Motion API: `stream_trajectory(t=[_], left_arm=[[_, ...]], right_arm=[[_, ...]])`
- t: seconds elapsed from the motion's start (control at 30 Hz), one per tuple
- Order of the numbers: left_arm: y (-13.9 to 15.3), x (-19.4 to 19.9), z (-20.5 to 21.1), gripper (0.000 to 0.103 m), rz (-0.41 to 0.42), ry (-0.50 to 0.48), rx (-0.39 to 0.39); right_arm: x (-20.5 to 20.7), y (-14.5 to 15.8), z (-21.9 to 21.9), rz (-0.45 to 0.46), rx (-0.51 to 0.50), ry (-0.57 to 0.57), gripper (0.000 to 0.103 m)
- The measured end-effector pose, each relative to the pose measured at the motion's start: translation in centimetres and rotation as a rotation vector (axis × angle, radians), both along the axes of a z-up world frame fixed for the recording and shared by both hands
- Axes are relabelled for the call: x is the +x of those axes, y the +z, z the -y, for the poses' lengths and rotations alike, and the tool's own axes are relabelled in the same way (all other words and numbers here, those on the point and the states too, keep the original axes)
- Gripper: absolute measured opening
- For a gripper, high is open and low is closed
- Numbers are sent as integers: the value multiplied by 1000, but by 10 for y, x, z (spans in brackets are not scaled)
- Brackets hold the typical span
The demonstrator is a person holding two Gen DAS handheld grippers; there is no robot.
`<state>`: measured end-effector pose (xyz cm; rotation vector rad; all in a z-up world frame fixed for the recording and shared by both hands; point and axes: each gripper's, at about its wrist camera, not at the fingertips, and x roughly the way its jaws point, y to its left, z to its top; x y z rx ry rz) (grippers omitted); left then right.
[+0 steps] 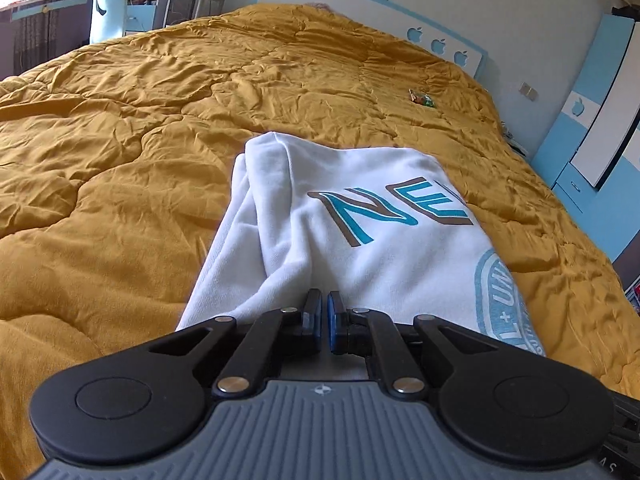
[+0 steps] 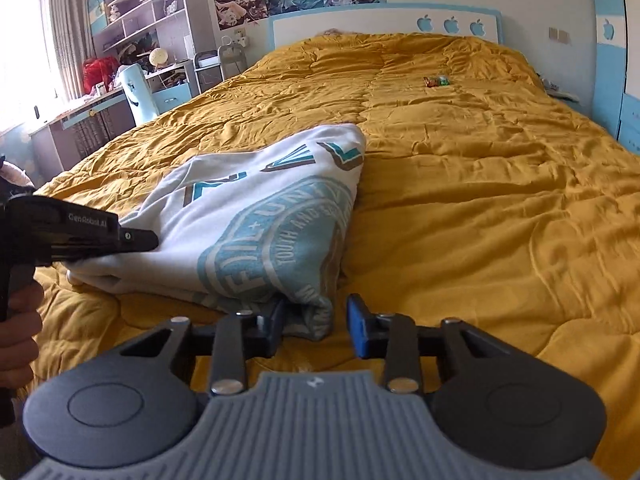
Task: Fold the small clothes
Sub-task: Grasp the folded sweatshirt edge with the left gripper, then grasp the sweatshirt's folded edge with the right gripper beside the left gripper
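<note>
On the mustard-yellow quilt (image 2: 480,184), the white sweatshirt (image 2: 256,216) lies partly folded, its long axis running from the near edge toward the headboard (image 2: 384,24). It bears teal-and-brown letters and a round teal crest. The left gripper (image 1: 324,312) is pinched shut on its near hem; the right gripper (image 2: 316,320) stands parted around a bunched corner.

The white sweatshirt (image 1: 360,240) hides part of its own print: in the left wrist view the big lettering runs off over its right fold, and the round teal badge is cut by the same fold. In the right wrist view the left gripper (image 2: 144,240) covers the garment's near corner, so its fingers cannot be seen. The small wrapped item (image 2: 436,81) far up the bed (image 2: 500,200) is too small to name, perhaps candy.
</note>
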<state>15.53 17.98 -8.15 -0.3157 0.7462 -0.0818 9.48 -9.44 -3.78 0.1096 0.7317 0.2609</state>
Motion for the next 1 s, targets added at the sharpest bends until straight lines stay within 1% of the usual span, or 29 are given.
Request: stream_trajectory(t=[0.03, 0.07, 0.17, 0.23, 0.3, 0.33, 0.43, 0.5, 0.53, 0.6, 0.67, 0.7, 0.83, 0.9, 0.93, 1.0], left_arm=[[-1, 0, -2, 8, -7, 2, -6], [-1, 0, -3, 8, -8, 1, -9], [-3, -1, -5, 7, -16, 8, -29], [-4, 0, -5, 6, -25, 11, -43], [-4, 0, -5, 6, -22, 1, -34], [-4, 0, -4, 6, -20, -2, -30], [-4, 0, -5, 6, -21, -2, -36], [-3, 0, -8, 6, -25, 9, -51], [-3, 0, -8, 6, -25, 13, -52], [0, -1, -8, 6, -22, 26, -51], [3, -1, -6, 6, -13, 29, -40], [5, -1, -5, 6, 1, 31, -31], [10, 1, -2, 6, 78, 31, -5], [11, 4, -2, 6, 105, 20, -17], [10, 8, -3, 7, 112, 20, -12], [5, 15, -3, 6, 97, 33, 24]], right_arm=[[2, -2, 0, -10, 10, -18, 8], [2, -3, 0, -6, 8, -21, 4], [-5, -3, -3, 25, -47, -20, 0], [-7, -4, 3, 8, -14, -54, 0], [-7, -5, 10, -17, 32, -91, 0], [-7, -4, 9, -15, 24, -91, 0], [-10, 1, 1, 11, -56, -64, 0], [-13, 3, 1, 8, -69, -59, 0], [-14, 4, 3, -6, -57, -63, 0], [-18, 14, 13, -45, 21, -83, 0], [-24, 28, 26, -33, 118, -85, 0], [-26, 36, 31, -15, 148, -93, 0], [-8, 58, 46, 46, 188, -132, 0], [11, 65, 45, 72, 169, -130, 0], [21, 68, 43, 84, 156, -121, 0], [44, 73, 37, 100, 144, -91, 0]])
